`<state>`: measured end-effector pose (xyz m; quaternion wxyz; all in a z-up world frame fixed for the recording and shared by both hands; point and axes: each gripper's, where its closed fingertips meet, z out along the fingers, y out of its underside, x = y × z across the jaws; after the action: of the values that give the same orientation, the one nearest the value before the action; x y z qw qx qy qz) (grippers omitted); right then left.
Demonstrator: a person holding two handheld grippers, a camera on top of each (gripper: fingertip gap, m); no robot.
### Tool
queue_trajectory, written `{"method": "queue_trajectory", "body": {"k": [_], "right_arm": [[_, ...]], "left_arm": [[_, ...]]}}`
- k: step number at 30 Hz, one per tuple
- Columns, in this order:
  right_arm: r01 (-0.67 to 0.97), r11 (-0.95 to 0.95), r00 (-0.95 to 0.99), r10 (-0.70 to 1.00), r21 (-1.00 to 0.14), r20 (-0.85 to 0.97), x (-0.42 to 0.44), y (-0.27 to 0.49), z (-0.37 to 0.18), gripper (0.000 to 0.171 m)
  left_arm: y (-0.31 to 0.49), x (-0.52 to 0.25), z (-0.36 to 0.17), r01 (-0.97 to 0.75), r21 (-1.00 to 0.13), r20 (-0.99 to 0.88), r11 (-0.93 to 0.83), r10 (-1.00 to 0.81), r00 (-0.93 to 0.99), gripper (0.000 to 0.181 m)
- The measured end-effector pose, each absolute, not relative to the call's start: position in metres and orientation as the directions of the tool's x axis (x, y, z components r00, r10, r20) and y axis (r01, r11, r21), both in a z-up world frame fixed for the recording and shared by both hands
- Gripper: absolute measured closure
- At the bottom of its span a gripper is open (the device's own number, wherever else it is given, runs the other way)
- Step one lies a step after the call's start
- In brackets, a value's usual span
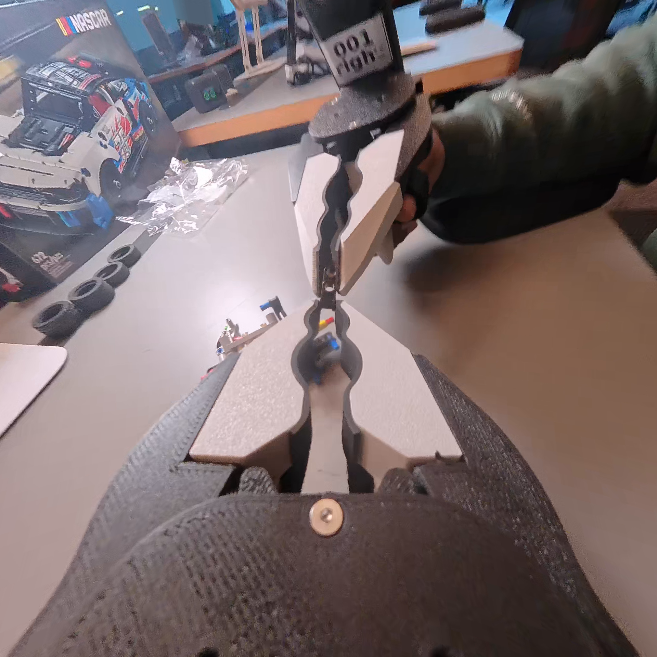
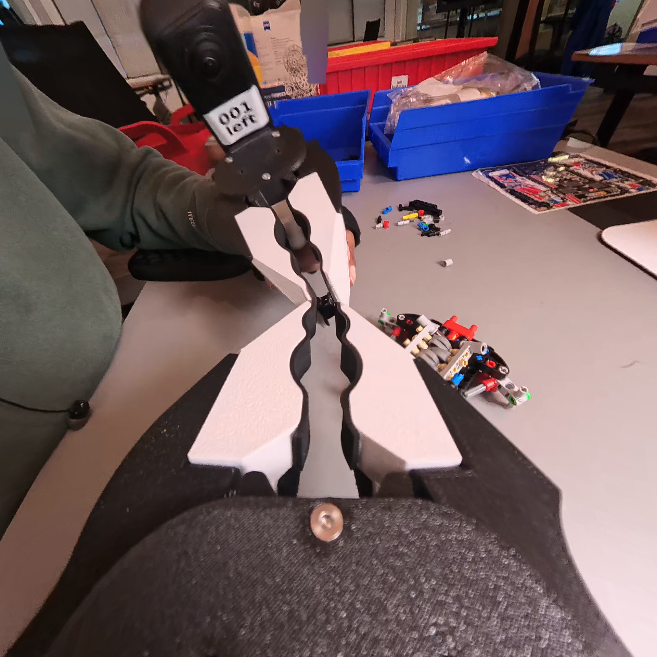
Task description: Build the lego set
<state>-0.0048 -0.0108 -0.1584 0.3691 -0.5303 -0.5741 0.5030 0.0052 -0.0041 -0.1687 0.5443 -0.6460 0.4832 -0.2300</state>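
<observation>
My left gripper and my right gripper meet tip to tip above the grey table. Both are shut on a small black lego piece, which also shows in the right wrist view. The right gripper comes down from above in the left wrist view, and the left gripper does the same in the right wrist view. A partly built lego assembly lies on the table to the right of my right gripper. A pile of loose small pieces lies farther back, with one grey piece apart from it.
The lego set's box stands at the left with several black tyres in front and a clear plastic bag beside it. Blue bins, a red bin, an instruction booklet and a white pad sit along the table. My left and right fingertips are right by each other.
</observation>
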Motion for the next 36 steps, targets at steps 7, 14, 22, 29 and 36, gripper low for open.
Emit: {"method": "queue_trajectory", "body": {"k": [7,14,22,29,36], "right_arm": [[0.055,0.257,-0.03,0.966,-0.965,0.255,-0.004,-0.006,-0.126,0.163],[-0.014,0.491,0.09,0.868,-0.871,0.488,-0.006,-0.013,-0.106,0.163],[0.008,0.58,0.111,0.809,-0.814,0.577,-0.008,-0.018,-0.107,0.162],[0.096,0.443,0.034,0.893,-0.891,0.448,-0.011,-0.011,-0.13,0.155],[0.181,0.402,0.006,0.912,-0.898,0.409,-0.011,-0.005,-0.146,0.163]], "left_arm": [[-0.003,-0.005,-0.133,0.147,-0.905,0.425,-0.4,-0.865,0.267,0.17],[-0.013,-0.002,-0.109,0.32,-0.746,0.616,-0.584,-0.788,0.001,0.168],[-0.016,-0.001,-0.106,0.324,-0.753,0.605,-0.573,-0.796,-0.001,0.175],[-0.007,-0.005,-0.127,0.049,-0.963,0.265,-0.265,-0.898,0.351,0.175],[-0.003,-0.005,-0.144,-0.12,-0.974,0.125,-0.194,-0.894,0.429,0.175]]}}
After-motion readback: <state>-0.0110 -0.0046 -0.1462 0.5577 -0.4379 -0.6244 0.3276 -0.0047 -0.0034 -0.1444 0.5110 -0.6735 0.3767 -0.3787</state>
